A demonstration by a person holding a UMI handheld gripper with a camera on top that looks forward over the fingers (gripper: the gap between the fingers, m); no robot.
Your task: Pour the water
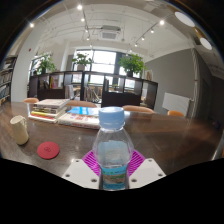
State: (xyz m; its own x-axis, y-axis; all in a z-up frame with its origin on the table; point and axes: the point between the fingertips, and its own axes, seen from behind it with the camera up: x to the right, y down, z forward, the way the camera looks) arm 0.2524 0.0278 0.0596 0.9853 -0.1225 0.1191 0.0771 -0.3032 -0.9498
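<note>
A clear plastic water bottle [113, 150] with a light blue cap and a blue label stands upright between my fingers. My gripper [113, 162] is shut on the bottle, with the magenta pads [92, 160] pressing its sides at label height. On the brown table [170, 140], to the left and beyond the fingers, stands a cream-coloured cup [20, 129]. A red round lid or coaster [48, 149] lies flat on the table between the cup and the bottle.
Stacked books and papers [62, 110] lie at the far side of the table behind the bottle. Further back are black chairs [120, 95], potted plants [133, 64] and bright windows. Bare tabletop lies to the right of the bottle.
</note>
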